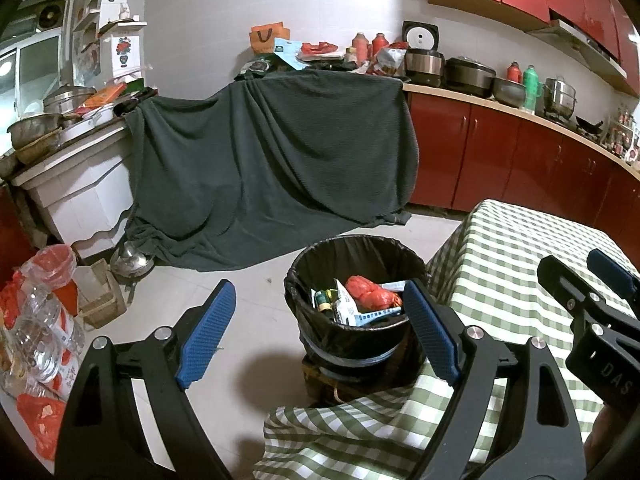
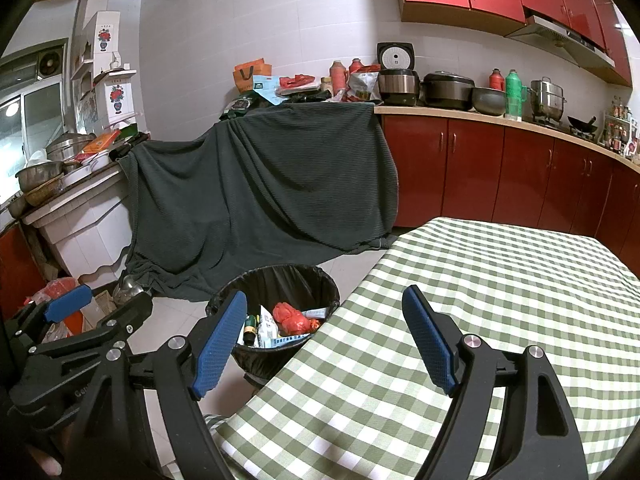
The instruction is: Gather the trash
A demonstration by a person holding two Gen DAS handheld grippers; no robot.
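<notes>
Black-lined trash bin (image 1: 352, 320) is sitting on the floor beside the checked tablecloth (image 2: 480, 300), holding a red bag (image 1: 370, 292) and what look like wrappers. Left gripper (image 1: 320, 332) and right gripper (image 2: 324, 340) are both hovering spread, gripping nothing.

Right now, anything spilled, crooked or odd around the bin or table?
Nothing spilled. The trash sits inside the lined bin, none on the floor beside it. One oddity: the bin stands raised on a wooden block, not the floor. The checked tablecloth is bare. Both the left gripper and right gripper are open, empty.
</notes>
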